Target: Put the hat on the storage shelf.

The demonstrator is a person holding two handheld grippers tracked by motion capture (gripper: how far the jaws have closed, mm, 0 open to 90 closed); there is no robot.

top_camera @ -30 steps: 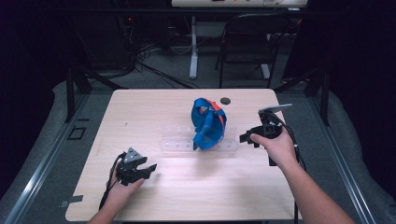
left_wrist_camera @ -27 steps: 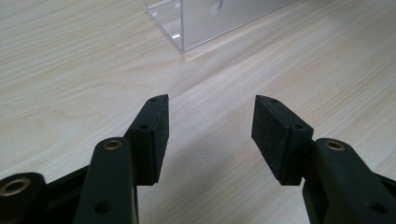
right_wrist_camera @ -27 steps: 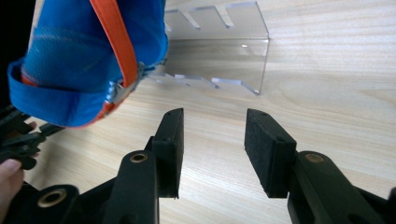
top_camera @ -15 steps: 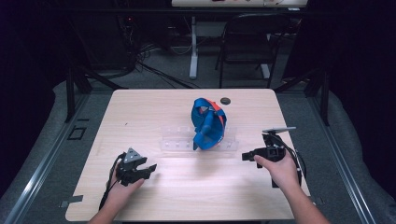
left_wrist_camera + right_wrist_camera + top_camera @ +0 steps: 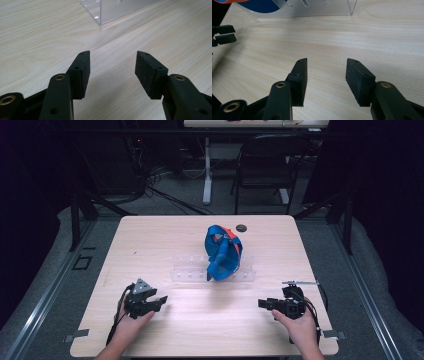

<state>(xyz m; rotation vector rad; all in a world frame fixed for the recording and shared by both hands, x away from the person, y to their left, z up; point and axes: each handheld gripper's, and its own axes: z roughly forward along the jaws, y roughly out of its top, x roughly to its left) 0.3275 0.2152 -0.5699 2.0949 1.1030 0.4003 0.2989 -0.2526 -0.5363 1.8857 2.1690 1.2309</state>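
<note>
A blue bundle with an orange strip point(image 5: 223, 254) rests on a clear acrylic rack point(image 5: 192, 272) in the middle of the wooden table point(image 5: 165, 232). My left gripper point(image 5: 159, 300) sits low at the table's front left, jaws open over bare wood point(image 5: 112, 62), with the rack's corner point(image 5: 101, 12) farther ahead. My right gripper point(image 5: 262, 304) lies at the front right, pointing left. Its jaws have just been opening and stand open with nothing between them point(image 5: 326, 68). The rack point(image 5: 312, 8) and the blue bundle point(image 5: 265, 5) lie beyond them.
A small dark round object point(image 5: 241, 227) lies near the table's far edge behind the bundle. A folding chair point(image 5: 265, 165) and a stand stand beyond the table. In the right gripper view the left gripper point(image 5: 223, 33) shows at far left.
My right hand has come down and back from beside the bundle to the table's front right. The left hand has stayed where it was.
</note>
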